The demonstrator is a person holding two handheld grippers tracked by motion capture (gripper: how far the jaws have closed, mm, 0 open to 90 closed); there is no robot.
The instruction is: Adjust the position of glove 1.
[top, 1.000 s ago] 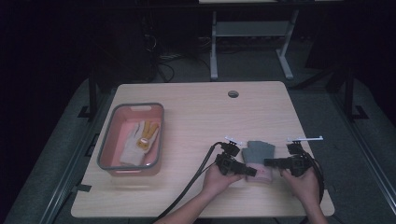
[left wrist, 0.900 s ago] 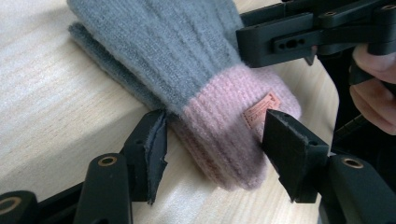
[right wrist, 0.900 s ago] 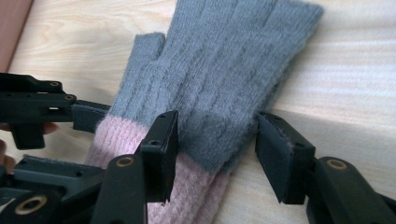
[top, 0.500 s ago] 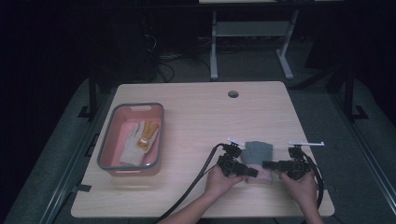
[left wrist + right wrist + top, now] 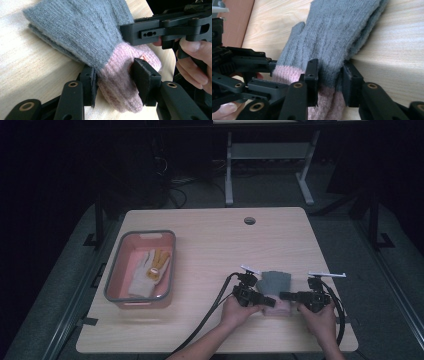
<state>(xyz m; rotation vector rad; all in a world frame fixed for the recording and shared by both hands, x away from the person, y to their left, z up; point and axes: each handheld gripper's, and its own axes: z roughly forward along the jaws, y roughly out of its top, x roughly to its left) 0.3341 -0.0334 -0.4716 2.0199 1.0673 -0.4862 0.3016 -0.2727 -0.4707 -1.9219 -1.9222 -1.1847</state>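
Grey knit glove w/ pink cuff (image 5: 275, 287) is lying on the wooden table (image 5: 210, 245), near the front edge, betw. both grippers. Left gripper (image 5: 113, 82) is clamping the pink cuff, jaws pressing in from both sides. Right gripper (image 5: 329, 75) is pinching the glove where grey meets pink, jaws nearly closed on the knit. Both hands are gripping the tools. Pink tray (image 5: 112, 285) is sitting well apart on the left, holding what is prob. a white-and-yellow work glove (image 5: 147, 270); too small to confirm.
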